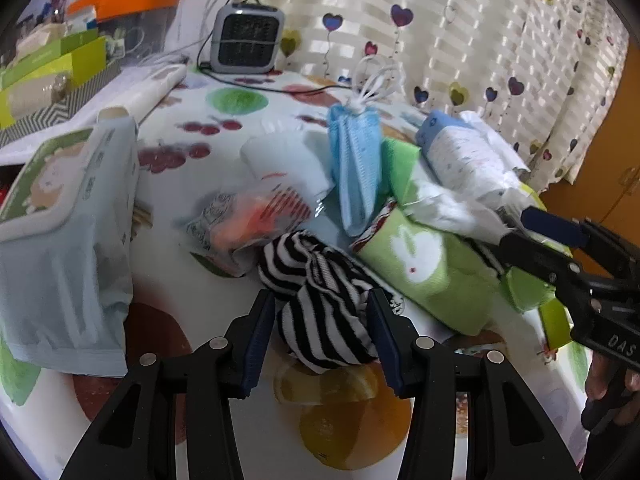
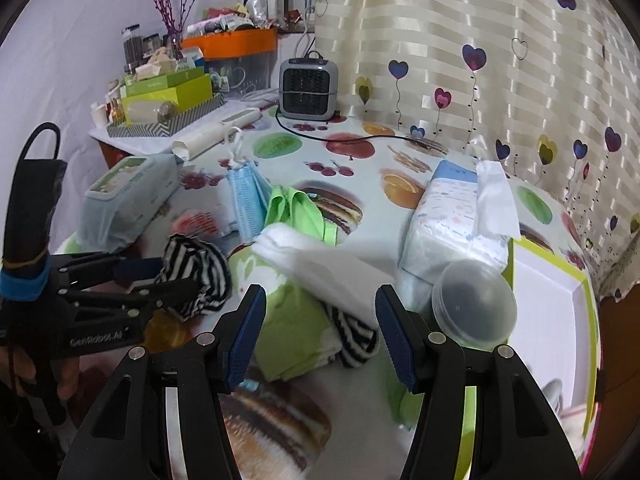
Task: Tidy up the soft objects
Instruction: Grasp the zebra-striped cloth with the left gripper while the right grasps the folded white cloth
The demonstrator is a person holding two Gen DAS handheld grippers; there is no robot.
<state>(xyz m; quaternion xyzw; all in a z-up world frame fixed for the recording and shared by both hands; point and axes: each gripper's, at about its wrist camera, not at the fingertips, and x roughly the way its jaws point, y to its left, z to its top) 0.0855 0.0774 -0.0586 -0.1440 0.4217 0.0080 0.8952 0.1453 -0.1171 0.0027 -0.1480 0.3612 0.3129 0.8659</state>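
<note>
left hand-held gripper [image 1: 320, 320]: we see its jaws closed on the striped sock [image 1: 320, 300], pads pressing both sides
right hand-held gripper [image 2: 320, 320]: we see jaws wide, nothing gripped
sock: low over the desk [image 1: 224, 120], beside the green cloth [image 1: 432, 276]

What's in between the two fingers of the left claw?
A black-and-white striped sock sits between the fingers of the left claw. The left wrist view shows it best; whether the pads press on it is unclear.
</note>
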